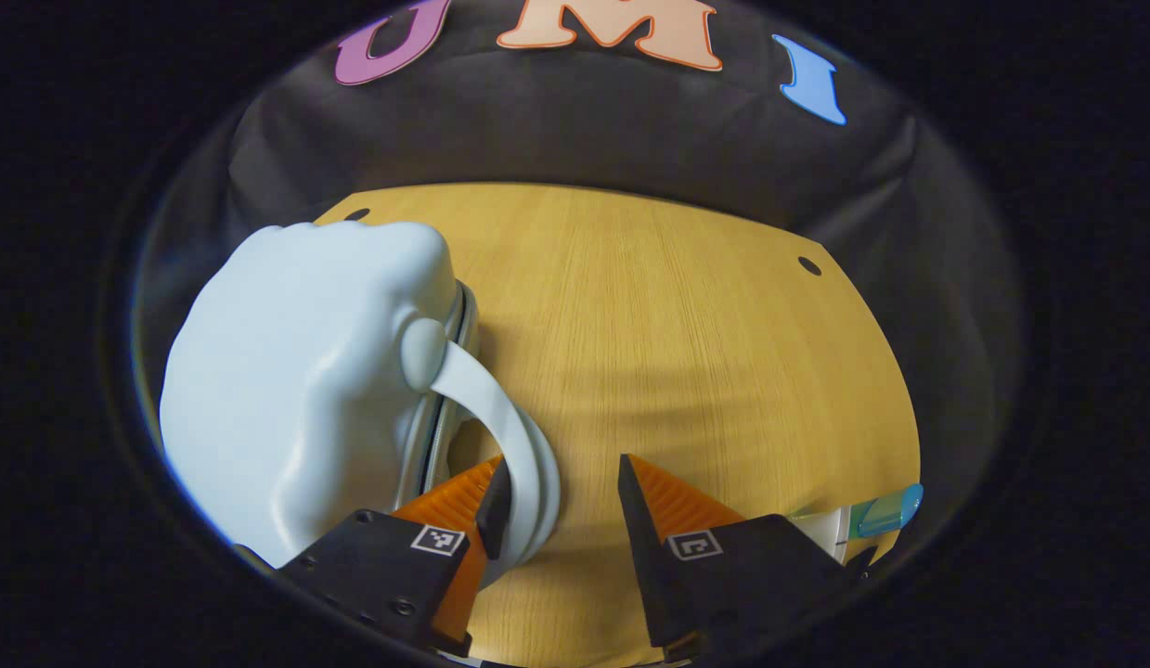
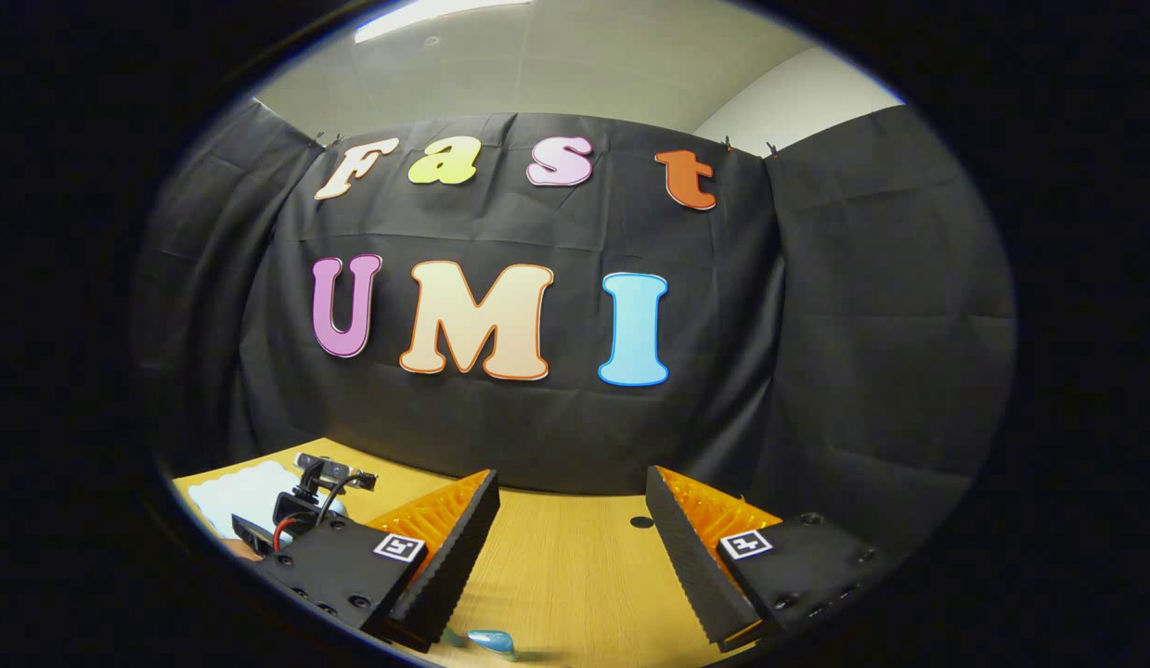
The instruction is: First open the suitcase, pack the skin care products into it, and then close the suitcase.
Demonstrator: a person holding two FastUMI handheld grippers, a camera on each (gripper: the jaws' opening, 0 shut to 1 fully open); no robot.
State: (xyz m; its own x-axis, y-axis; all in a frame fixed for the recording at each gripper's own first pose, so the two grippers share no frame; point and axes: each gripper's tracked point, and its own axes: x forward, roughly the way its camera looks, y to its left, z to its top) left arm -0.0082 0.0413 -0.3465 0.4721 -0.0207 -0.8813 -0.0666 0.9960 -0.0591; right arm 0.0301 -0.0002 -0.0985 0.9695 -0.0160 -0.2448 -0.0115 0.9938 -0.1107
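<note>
A pale blue hard-shell suitcase (image 1: 296,371) lies shut on the left of the wooden table (image 1: 686,325). Its curved handle (image 1: 505,422) arcs down toward me. My left gripper (image 1: 561,473) is open, and the handle lies between the fingers, close against the left one. A white skin care tube with a teal cap (image 1: 885,510) lies at the lower right behind the right finger. My right gripper (image 2: 567,490) is open and holds nothing, raised over the table and facing the wall. In the right gripper view the suitcase (image 2: 231,492) sits far left with the other gripper (image 2: 310,501) over it, and a teal cap (image 2: 491,640) lies below.
The table's far edge meets the black cloth wall (image 1: 584,130). Small dark holes (image 1: 809,266) mark the tabletop near its back corners. Bare wood stretches to the right of the suitcase.
</note>
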